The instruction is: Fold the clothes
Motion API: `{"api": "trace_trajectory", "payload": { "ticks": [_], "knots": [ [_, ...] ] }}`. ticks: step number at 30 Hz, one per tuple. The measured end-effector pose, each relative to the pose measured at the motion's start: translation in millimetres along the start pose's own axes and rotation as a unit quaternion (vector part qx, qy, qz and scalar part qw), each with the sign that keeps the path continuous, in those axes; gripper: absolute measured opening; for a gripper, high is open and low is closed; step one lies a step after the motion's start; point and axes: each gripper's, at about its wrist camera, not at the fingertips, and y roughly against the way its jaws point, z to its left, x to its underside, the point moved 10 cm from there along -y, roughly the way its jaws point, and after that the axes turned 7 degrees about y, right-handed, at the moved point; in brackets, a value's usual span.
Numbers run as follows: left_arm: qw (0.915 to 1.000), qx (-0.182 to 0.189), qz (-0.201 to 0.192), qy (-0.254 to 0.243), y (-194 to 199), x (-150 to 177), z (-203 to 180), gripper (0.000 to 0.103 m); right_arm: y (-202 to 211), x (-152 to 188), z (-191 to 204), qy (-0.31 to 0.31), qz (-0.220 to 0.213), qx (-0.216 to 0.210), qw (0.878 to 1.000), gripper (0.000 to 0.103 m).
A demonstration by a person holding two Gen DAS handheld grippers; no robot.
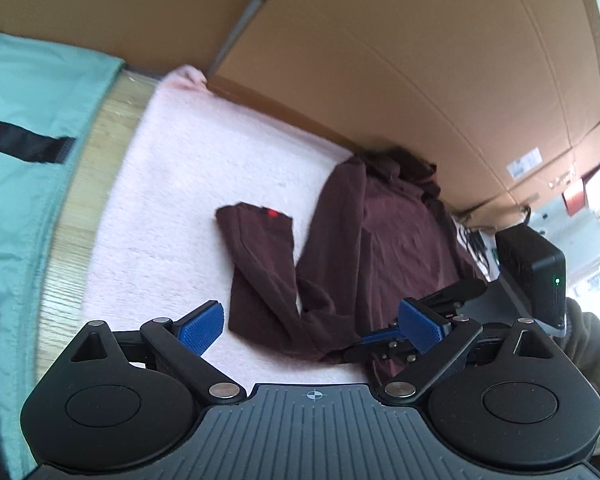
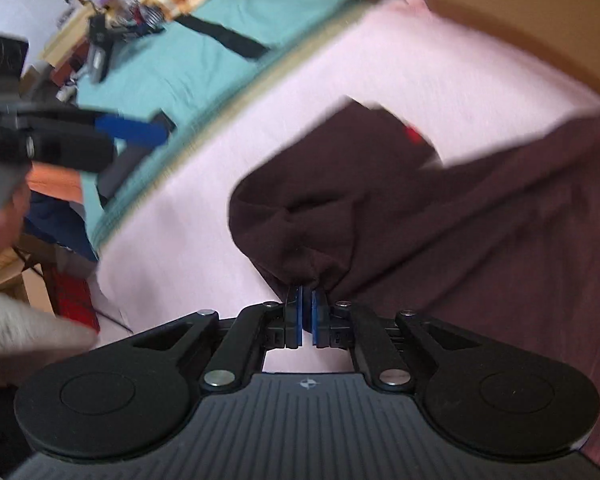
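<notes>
Your right gripper (image 2: 307,300) is clamped on a bunched edge of 1 maroon garment (image 1: 380,240), probably to lift it for a fold. The garment lies on 1 pink blanket (image 1: 180,200), sleeve angled out. Your left gripper (image 1: 312,320) hovers with jaws apart, holding nothing.

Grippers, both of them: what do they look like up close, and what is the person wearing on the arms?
Both match: the left gripper and right gripper have black linkage arms with silver pivot pins, blue ribbed pads, round black side discs and a grey ridged base bearing a small crosshair mark. The right one carries a black box with a green light. One pale fuzzy sleeve shows.
</notes>
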Motion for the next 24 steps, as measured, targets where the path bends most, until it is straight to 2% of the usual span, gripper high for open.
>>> {"api": "trace_trajectory", "payload": {
  "ticks": [2, 3, 5, 6, 7, 11, 15, 19, 20, 21, 22, 23, 24],
  "knots": [
    [0.9999, -0.007, 0.01, -0.007, -14.7, -0.4, -0.6, 0.099, 0.8, 13.6, -6.4, -0.026, 0.005, 0.005, 1.0, 0.012],
    [0.9998, -0.013, 0.011, -0.011, -21.6, -2.1, -0.8, 0.099, 4.4, 16.4, -7.9, -0.04, 0.0, 0.002, 0.999, 0.017],
    [0.9996, -0.026, 0.006, -0.009, -33.7, -12.3, 0.1, 0.099, 17.6, 15.8, -8.8, -0.065, -0.027, 0.0, 0.997, 0.035],
    [0.9994, -0.033, 0.003, -0.008, -39.8, -17.4, 0.6, 0.099, 24.6, 15.4, -9.4, -0.077, -0.04, 0.002, 0.996, 0.047],
    [0.9992, -0.04, 0.001, -0.007, -45.8, -22.5, 1.0, 0.099, 31.3, 15.7, -10.0, -0.087, -0.052, 0.005, 0.995, 0.052],
    [0.9963, -0.086, 0.0, 0.005, -67.3, -41.7, 10.5, 0.099, 49.2, 24.4, -10.7, -0.118, -0.08, 0.016, 0.99, 0.053],
    [0.9942, -0.099, 0.016, 0.037, -82.2, -44.5, 24.8, 0.098, 58.5, 40.1, -10.0, -0.137, -0.094, 0.031, 0.986, 0.057],
    [0.9925, -0.103, 0.022, 0.062, -91.1, -46.4, 31.5, 0.086, 64.0, 55.1, -15.8, -0.17, -0.103, 0.044, 0.979, 0.06],
    [0.9923, -0.105, 0.019, 0.062, -91.8, -47.9, 30.5, 0.081, 65.3, 58.3, -17.8, -0.181, -0.106, 0.047, 0.977, 0.06],
    [0.9922, -0.107, 0.017, 0.062, -92.4, -49.4, 29.5, 0.063, 65.8, 61.6, -19.7, -0.19, -0.108, 0.05, 0.975, 0.061],
    [0.9923, -0.104, 0.018, 0.064, -93.8, -51.0, 28.1, 0.035, 66.0, 63.6, -21.4, -0.198, -0.11, 0.051, 0.973, 0.062],
    [0.992, -0.108, 0.014, 0.063, -93.5, -52.7, 26.3, 0.03, 66.3, 66.5, -22.4, -0.204, -0.111, 0.052, 0.971, 0.062],
    [0.9918, -0.111, 0.009, 0.062, -93.3, -54.5, 24.6, 0.019, 66.1, 69.4, -23.1, -0.208, -0.111, 0.053, 0.97, 0.063]
  ]
}}
